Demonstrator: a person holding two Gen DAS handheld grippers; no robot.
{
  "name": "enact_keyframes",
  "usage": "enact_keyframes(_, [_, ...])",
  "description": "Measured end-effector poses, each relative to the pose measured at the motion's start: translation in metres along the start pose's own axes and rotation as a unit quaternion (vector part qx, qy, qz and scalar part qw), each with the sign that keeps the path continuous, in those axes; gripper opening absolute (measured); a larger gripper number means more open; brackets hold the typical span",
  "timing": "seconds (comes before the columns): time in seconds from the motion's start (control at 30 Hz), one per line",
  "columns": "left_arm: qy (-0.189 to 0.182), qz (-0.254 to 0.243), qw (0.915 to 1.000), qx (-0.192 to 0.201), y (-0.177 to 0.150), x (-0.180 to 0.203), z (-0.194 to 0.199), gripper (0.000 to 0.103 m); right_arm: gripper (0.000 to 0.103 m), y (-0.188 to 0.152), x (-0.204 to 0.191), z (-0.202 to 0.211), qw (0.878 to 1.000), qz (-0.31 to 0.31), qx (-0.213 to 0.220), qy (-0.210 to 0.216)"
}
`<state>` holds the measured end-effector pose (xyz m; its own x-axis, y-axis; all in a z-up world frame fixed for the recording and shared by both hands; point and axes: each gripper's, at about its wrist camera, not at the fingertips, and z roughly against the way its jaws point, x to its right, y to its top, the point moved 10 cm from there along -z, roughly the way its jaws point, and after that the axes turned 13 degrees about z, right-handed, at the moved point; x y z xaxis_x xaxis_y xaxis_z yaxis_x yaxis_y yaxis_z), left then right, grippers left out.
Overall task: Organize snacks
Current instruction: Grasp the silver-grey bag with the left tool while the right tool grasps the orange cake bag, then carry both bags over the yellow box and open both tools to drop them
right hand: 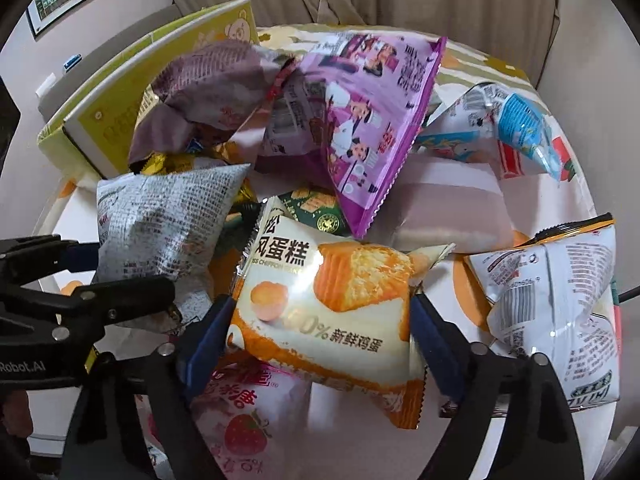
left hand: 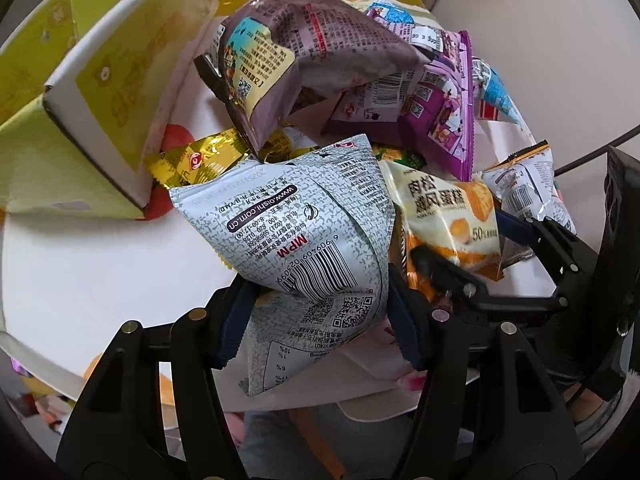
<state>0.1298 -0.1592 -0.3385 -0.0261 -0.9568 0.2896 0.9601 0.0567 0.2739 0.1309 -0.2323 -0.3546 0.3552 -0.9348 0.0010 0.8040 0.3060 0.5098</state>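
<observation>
A heap of snack packets lies on a round white table (left hand: 80, 280). My left gripper (left hand: 320, 320) is shut on a silver-grey bag (left hand: 304, 232) with a barcode, its blue pads pinching the bag's lower part. In the right wrist view that same bag (right hand: 160, 220) sits at the left, with the left gripper (right hand: 132, 276) on it. My right gripper (right hand: 320, 344) is shut on a cream and orange cake packet (right hand: 332, 312), one pad pressed on each side. From the left wrist, the cake packet (left hand: 448, 208) shows between the right gripper's (left hand: 476, 248) fingers.
A yellow-green cardboard box (right hand: 160, 52) stands open at the back left. Around it lie a purple bag (right hand: 368, 120), a brown-mauve bag (left hand: 320, 48), a gold packet (left hand: 192, 160), a white bag (right hand: 560, 300) at the right and a strawberry packet (right hand: 240, 420) under my right gripper.
</observation>
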Motion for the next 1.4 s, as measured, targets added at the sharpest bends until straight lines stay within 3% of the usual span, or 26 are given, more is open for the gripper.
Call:
enact_keyframes(0.17, [-0.004, 0.000, 1.0000, 0.005, 0.000, 0.001, 0.012, 0.058, 0.072, -0.001, -0.001, 0.014, 1.000, -0.013, 0.004, -0.002])
enact_keyframes(0.47, [-0.018, -0.007, 0.9998, 0.010, -0.010, 0.009, 0.035, 0.058, 0.071, 0.008, 0.006, 0.049, 1.000, -0.014, 0.023, -0.009])
enact_keyframes(0.8, [-0.030, -0.030, 0.9974, 0.058, -0.003, 0.036, 0.083, 0.058, 0.071, 0.029, 0.011, 0.104, 0.997, -0.012, 0.075, -0.025])
enact_keyframes(1.07, [-0.043, -0.016, 0.9930, 0.109, 0.022, 0.041, 0.132, 0.058, 0.071, 0.062, 0.017, 0.141, 0.993, -0.001, 0.115, -0.031])
enact_keyframes(1.17, [-0.037, -0.008, 0.9905, 0.132, 0.045, 0.032, 0.149, 0.058, 0.071, 0.076, 0.013, 0.150, 0.992, 0.008, 0.124, -0.031])
enact_keyframes(1.4, [-0.024, 0.009, 0.9844, 0.174, 0.102, -0.026, 0.191, 0.058, 0.071, 0.132, -0.020, 0.159, 0.989, 0.028, 0.145, -0.026])
